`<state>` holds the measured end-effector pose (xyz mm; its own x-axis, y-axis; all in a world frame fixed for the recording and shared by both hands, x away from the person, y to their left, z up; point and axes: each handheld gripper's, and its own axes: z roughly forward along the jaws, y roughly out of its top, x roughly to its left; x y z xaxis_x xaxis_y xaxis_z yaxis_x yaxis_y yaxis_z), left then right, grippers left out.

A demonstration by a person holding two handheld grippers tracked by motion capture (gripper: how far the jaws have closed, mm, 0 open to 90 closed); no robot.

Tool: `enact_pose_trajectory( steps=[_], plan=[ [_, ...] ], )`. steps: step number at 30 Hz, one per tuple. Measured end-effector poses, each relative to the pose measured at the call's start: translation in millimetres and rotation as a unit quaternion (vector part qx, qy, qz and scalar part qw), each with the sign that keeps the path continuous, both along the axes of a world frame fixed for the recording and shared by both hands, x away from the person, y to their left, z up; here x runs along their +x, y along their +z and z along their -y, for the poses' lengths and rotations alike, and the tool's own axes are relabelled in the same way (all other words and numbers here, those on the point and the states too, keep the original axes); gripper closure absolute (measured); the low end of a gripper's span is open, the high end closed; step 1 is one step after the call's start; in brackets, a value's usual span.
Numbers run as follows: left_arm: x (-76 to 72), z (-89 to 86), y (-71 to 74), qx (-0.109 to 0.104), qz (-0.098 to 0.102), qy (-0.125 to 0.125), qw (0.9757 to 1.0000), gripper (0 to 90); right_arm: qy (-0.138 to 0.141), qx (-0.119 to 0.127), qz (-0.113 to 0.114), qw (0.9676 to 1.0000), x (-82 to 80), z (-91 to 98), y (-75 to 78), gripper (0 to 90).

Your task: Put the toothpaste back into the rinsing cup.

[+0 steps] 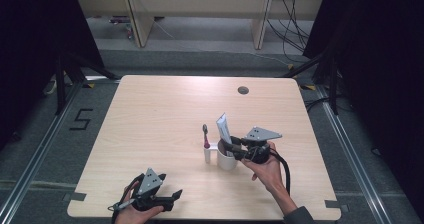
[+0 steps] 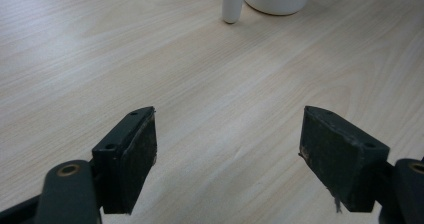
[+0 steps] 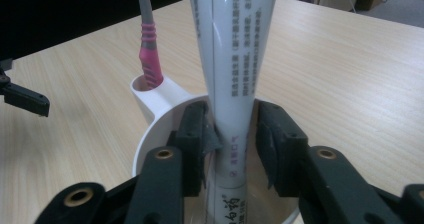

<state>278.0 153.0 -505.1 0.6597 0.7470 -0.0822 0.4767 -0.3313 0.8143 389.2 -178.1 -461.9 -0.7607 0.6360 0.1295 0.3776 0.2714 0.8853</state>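
The right hand-held gripper point(image 3: 231, 149) is positioned over the white cup point(image 1: 226, 159), with its jaws reaching down inside the rim on either side of the white toothpaste tube point(image 3: 235, 74). The jaws are set slightly apart; a narrow gap is seen between each pad and the tube, so the tube is flanked, not clamped. The tube stands nearly upright in the cup, which is placed right of centre on the tabletop point(image 1: 165, 114). A toothbrush point(image 1: 205, 134) with a pink grip section is seated upright in the small side holder attached to the cup. The left hand-held gripper point(image 1: 172, 198) is held near the front edge of the tabletop, well apart from the cup, with its jaws wide open and nothing between them.
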Motion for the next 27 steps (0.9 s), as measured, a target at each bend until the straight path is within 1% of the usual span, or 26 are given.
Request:
enact_pose_trajectory(
  steps=[1, 2, 3, 4, 5, 6, 7, 8, 9, 10, 11, 12, 14, 15, 16, 17, 18, 19, 20, 21, 22, 23, 24, 25, 26, 27],
  plan=[
    [-0.1, 0.0, 0.1, 0.0, 0.0, 0.001, 1.0, 22.8, -0.003, 0.007, 0.007, 1.0, 0.5, 0.8, 0.5, 61.0],
    [-0.2, 0.1, 0.2, -0.001, 0.0, 0.002, 1.0, 22.8, 0.003, 0.011, 0.001, 0.9999, 0.6, 2.0, 1.7, 60.0],
    [-0.1, 0.0, 0.3, 0.0, 0.0, 0.002, 1.0, 22.8, -0.003, 0.018, 0.0, 0.9998, -0.1, 2.1, 2.4, 58.9],
    [-0.1, 0.5, -0.3, -0.004, 0.001, 0.003, 1.0, 22.8, 0.003, 0.011, 0.018, 0.9998, 2.1, 4.5, 3.7, 58.2],
    [-0.3, 0.3, -0.3, -0.005, 0.001, 0.002, 1.0, 22.8, 0.0, 0.014, 0.017, 0.9998, 1.5, 5.4, 5.2, 57.5],
    [-0.3, 0.2, -0.2, -0.005, 0.001, 0.003, 1.0, 22.8, -0.004, 0.018, 0.007, 0.9998, 0.6, 6.4, 6.6, 57.1],
    [-0.4, -0.1, 0.4, 0.002, 0.001, 0.005, 1.0, 22.8, -0.004, 0.022, 0.011, 0.9997, 0.6, 6.7, 7.3, 56.7],
    [-0.2, 0.0, 0.0, -0.003, 0.001, 0.003, 1.0, 22.8, -0.002, 0.018, 0.018, 0.9997, 1.0, 8.2, 8.7, 56.6],
    [-0.6, 0.2, 0.3, -0.001, 0.0, 0.005, 1.0, 22.8, -0.005, 0.021, 0.006, 0.9998, -0.3, 8.6, 9.8, 56.3],
    [0.1, -1.5, 0.5, 0.01, 0.001, 0.0, 0.9999, 22.8, -0.003, 0.022, 0.009, 0.9997, -0.1, 9.7, 10.7, 55.8],
    [-0.8, -0.4, 0.2, 0.0, 0.002, 0.003, 1.0, 22.8, 0.001, 0.022, 0.017, 0.9996, 0.8, 11.2, 11.3, 55.4],
    [-0.3, -1.8, 0.7, 0.007, 0.0, -0.002, 1.0, 22.8, -0.002, 0.019, 0.016, 0.9997, 0.2, 12.5, 12.6, 55.0],
    [-0.2, -2.1, 0.8, 0.007, 0.0, -0.002, 1.0, 22.8, -0.011, 0.02, 0.008, 0.9997, -1.5, 14.7, 13.9, 53.9],
    [-0.4, -2.1, 0.4, 0.006, 0.002, -0.002, 1.0, 22.8, -0.012, 0.022, 0.014, 0.9996, -0.9, 15.7, 13.9, 53.1],
    [-0.9, -0.8, -0.3, -0.002, 0.003, 0.003, 1.0, 22.8, -0.017, 0.025, -0.002, 0.9995, -3.0, 16.1, 14.6, 52.5],
    [-0.9, -1.0, -0.2, -0.001, 0.002, 0.002, 1.0, 22.8, -0.012, 0.026, 0.008, 0.9996, -1.2, 17.8, 14.2, 52.1],
    [-0.9, -2.5, 0.7, 0.009, 0.001, -0.002, 1.0, 22.8, -0.015, 0.025, 0.013, 0.9995, -1.4, 19.3, 14.8, 51.6],
    [-1.4, -1.6, 0.3, 0.001, 0.001, 0.003, 1.0, 22.8, -0.013, 0.026, 0.006, 0.9996, -1.4, 20.5, 15.5, 50.9],
    [-1.7, -1.6, 0.4, 0.0, 0.001, 0.005, 1.0, 22.8, -0.018, 0.025, 0.006, 0.9995, -2.1, 22.2, 16.3, 49.9],
    [-1.7, -1.6, 0.4, -0.002, 0.001, 0.006, 1.0, 22.8, -0.015, 0.024, 0.011, 0.9996, -1.0, 24.0, 16.5, 48.7],
    [-1.8, -1.7, 0.3, -0.004, 0.001, 0.007, 1.0, 22.8, -0.02, 0.027, 0.003, 0.9994, -2.1, 25.1, 17.2, 47.9],
    [-1.8, -2.0, 0.3, -0.004, 0.001, 0.007, 1.0, 22.8, -0.024, 0.027, 0.006, 0.9993, -2.6, 27.3, 17.6, 47.4],
    [-1.7, -2.5, 0.4, -0.002, 0.001, 0.006, 1.0, 22.8, -0.03, 0.032, -0.004, 0.999, -4.6, 28.0, 18.1, 46.6],
    [-1.5, -2.4, 0.0, -0.003, 0.001, 0.006, 1.0, 22.8, -0.029, 0.029, 0.004, 0.9992, -3.2, 30.5, 18.1, 45.8],
    [-1.5, -3.4, 0.6, 0.005, 0.0, 0.002, 1.0, 22.8, -0.035, 0.036, 0.002, 0.9987, -4.2, 31.2, 17.9, 45.4],
    [-1.8, -3.7, 0.9, 0.007, 0.0, 0.002, 1.0, 22.8, -0.033, 0.026, 0.011, 0.9991, -2.8, 34.6, 18.3, 44.8]
  ],
)
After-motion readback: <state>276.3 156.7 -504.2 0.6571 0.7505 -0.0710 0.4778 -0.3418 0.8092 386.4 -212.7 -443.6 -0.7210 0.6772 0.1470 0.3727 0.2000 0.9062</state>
